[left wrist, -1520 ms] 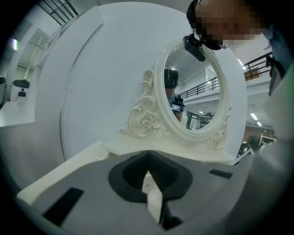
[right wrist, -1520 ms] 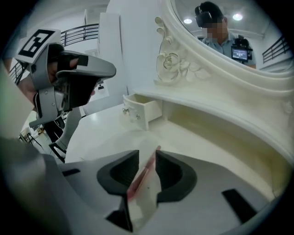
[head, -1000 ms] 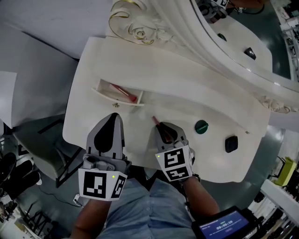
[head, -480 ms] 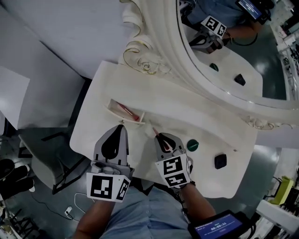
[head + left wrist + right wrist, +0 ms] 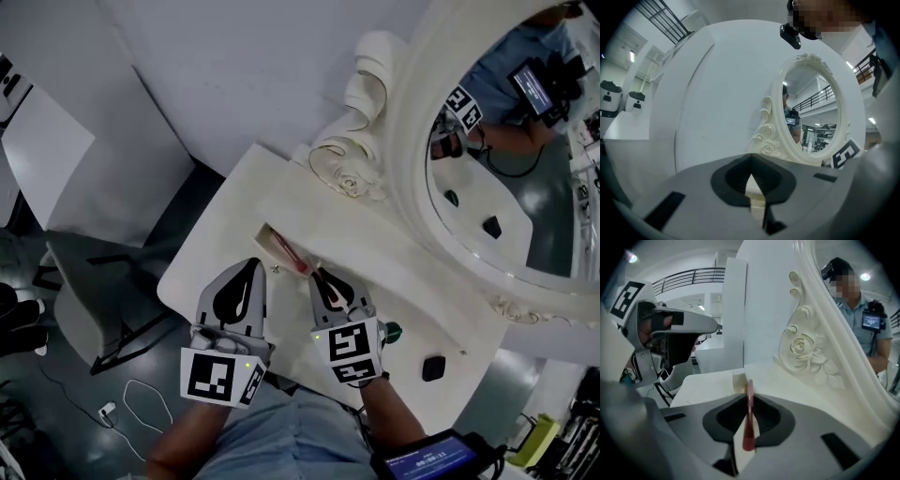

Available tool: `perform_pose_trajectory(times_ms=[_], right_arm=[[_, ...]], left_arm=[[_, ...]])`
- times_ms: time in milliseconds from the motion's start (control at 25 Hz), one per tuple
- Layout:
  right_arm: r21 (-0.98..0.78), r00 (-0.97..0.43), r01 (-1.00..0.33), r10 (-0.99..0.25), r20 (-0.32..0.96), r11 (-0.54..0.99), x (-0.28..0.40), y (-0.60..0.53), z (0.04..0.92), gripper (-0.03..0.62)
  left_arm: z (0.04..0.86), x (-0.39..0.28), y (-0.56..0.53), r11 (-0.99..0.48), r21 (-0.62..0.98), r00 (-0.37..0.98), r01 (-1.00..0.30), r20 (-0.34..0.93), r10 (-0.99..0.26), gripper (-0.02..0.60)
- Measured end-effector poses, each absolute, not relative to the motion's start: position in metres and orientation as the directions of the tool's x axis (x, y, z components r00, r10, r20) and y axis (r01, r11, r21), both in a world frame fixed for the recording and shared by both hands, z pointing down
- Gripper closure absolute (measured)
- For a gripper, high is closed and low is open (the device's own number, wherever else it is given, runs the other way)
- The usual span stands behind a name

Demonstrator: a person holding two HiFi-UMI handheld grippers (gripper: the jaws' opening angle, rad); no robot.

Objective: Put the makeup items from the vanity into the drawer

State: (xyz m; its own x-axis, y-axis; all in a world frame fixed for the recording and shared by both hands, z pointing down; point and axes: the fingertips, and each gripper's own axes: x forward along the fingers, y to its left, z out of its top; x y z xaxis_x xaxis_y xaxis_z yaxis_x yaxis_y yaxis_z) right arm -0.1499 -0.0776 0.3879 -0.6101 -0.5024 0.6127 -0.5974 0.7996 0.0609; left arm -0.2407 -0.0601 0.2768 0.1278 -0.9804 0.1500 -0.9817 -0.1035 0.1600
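Red makeup pencil (image 5: 749, 439) pinched in the right gripper (image 5: 325, 277), just beside the open drawer (image 5: 267, 234)
Probably light, stiff and slippery: a mid-shaft pinch suits it. Left gripper (image 5: 251, 266), jaws together and empty, hovers near the drawer.

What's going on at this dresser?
A person is tidying makeup off a white vanity with two hand-held grippers. The right gripper pinches a thin red stick in its fingers near the open drawer, which holds another red item. The left gripper is shut, empty. A green piece and a black one sit on top.
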Motion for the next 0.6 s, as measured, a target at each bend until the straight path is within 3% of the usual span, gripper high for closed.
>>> perform_pose_trajectory(times_ms=[600], right_arm=[[0.128, -0.623, -0.495, -0.454, 0.637, 0.859, -0.217, -0.099, 0.406, 0.552]], left_arm=[[0.31, -0.31, -0.077, -0.034, 0.212, 0.081, -0.977, 0.218, -0.973, 0.583]])
